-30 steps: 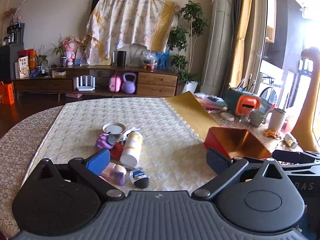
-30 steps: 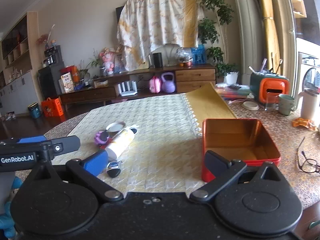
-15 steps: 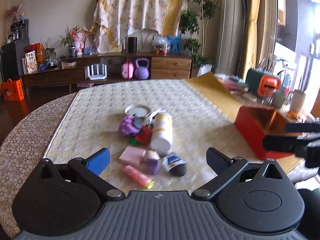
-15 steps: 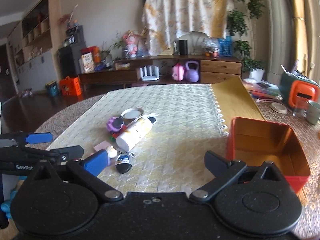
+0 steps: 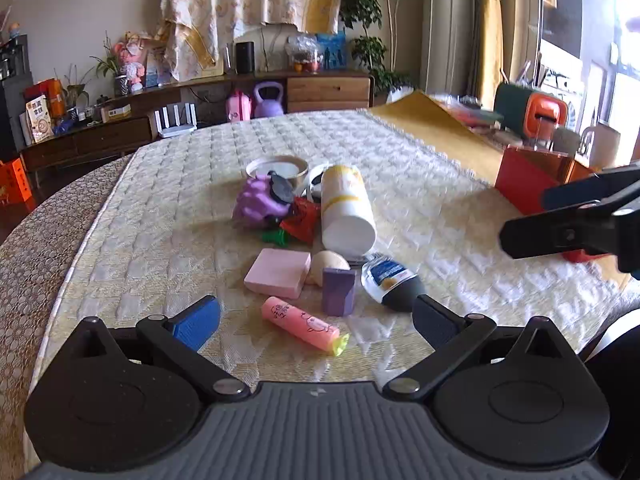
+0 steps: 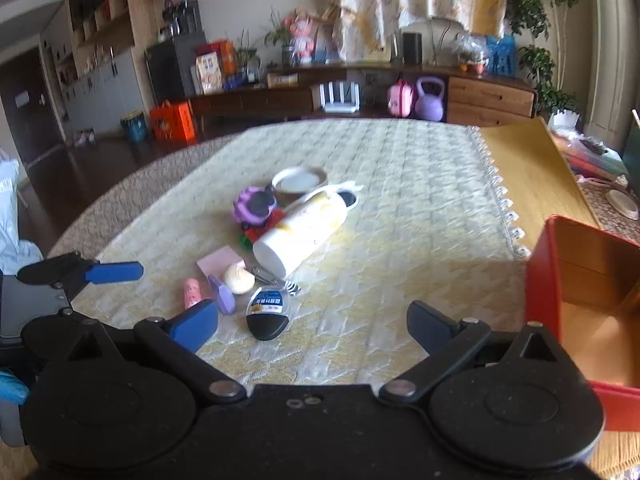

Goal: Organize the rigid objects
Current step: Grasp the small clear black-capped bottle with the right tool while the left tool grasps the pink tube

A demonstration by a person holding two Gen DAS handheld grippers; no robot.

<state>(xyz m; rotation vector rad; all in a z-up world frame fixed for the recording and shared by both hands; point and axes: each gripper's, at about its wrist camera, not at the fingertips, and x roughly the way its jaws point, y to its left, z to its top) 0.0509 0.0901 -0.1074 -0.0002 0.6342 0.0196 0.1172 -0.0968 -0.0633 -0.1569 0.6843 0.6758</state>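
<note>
A heap of small items lies on the pale quilted cloth: a white bottle [image 5: 347, 210] on its side, a purple toy [image 5: 258, 202], a round tin [image 5: 277, 169], a pink block [image 5: 278, 267], a purple block [image 5: 338, 291], a pink tube [image 5: 301, 325] and a black-capped tube [image 5: 391, 280]. The same white bottle [image 6: 300, 230] and black-capped tube [image 6: 267, 312] show in the right wrist view. My left gripper [image 5: 316, 320] hovers open just before the pink tube. My right gripper [image 6: 312, 324] is open near the black-capped tube. An open red tin box [image 6: 576, 280] stands at the right.
The red box [image 5: 532, 184] sits at the cloth's right edge, beside a yellow mat [image 5: 436, 128]. Cups and an orange-green appliance [image 5: 532, 110] stand beyond it. Across the room, a wooden sideboard [image 6: 360, 92] runs along the wall. The table's round edge curves at the left.
Both grippers have swung left and tilted down toward the heap of items, which now looks larger and nearer. The red box has slid to the right edge of both views. Both stay open.
</note>
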